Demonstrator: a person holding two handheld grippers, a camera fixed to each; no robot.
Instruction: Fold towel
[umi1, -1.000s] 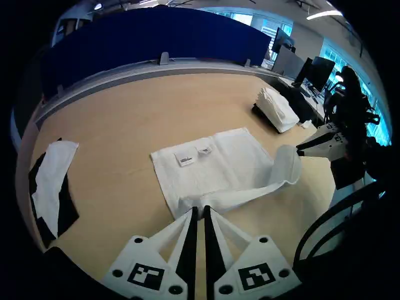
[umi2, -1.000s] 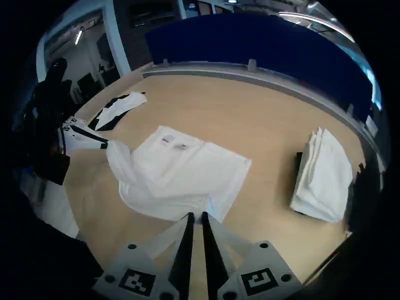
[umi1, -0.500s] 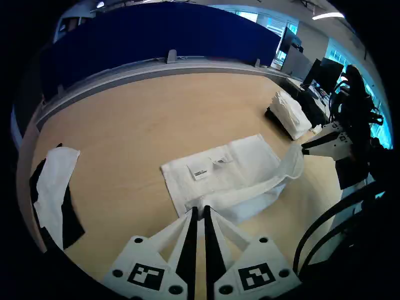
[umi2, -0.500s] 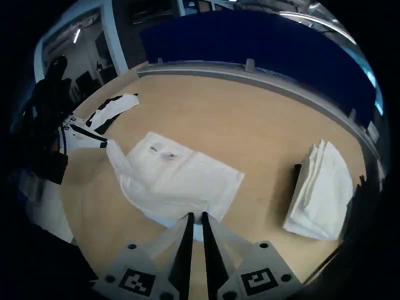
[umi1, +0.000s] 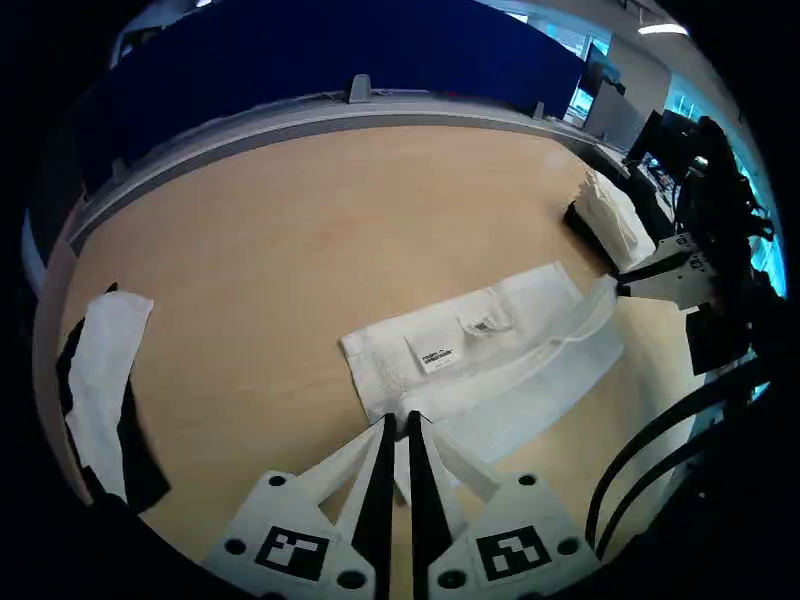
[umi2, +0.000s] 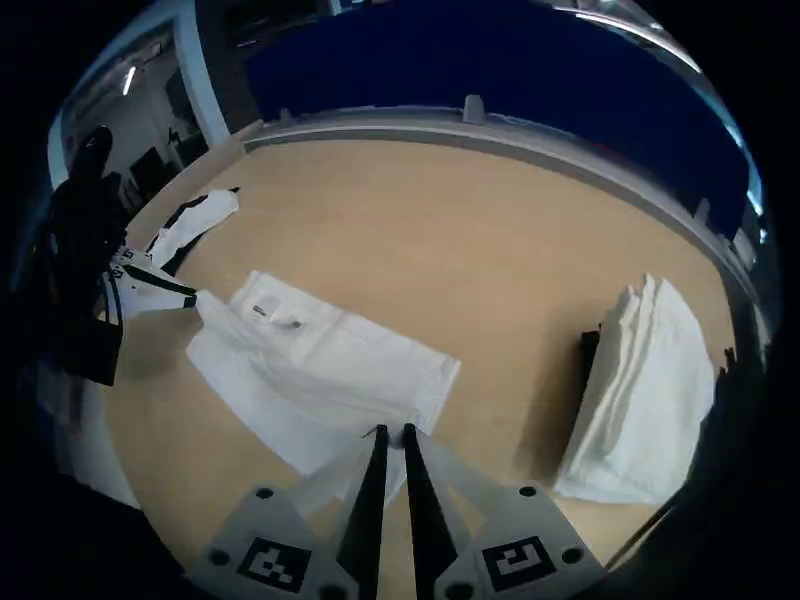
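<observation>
1. The white towel lies out on the wooden bench as a long band, with one layer doubled over another along its length. Two small tags sit on its upper face.
2. The left gripper has its jaws clenched on the near corner of the towel, and white cloth shows in the thin slit between the two fingers.
3. In the right gripper view, the right gripper is clamped the same way on the corner at the other end, with the towel stretching away from it across the bench.
4. From the left gripper view, the right gripper meets the towel's far corner, which looks slightly raised off the wood.
5. A stack of folded towels rests on a dark mat well apart from the towel, near the bench edge.
6. At the opposite end, another white cloth lies over a black mat.
7. A blue partition runs along the back of the bench.
</observation>
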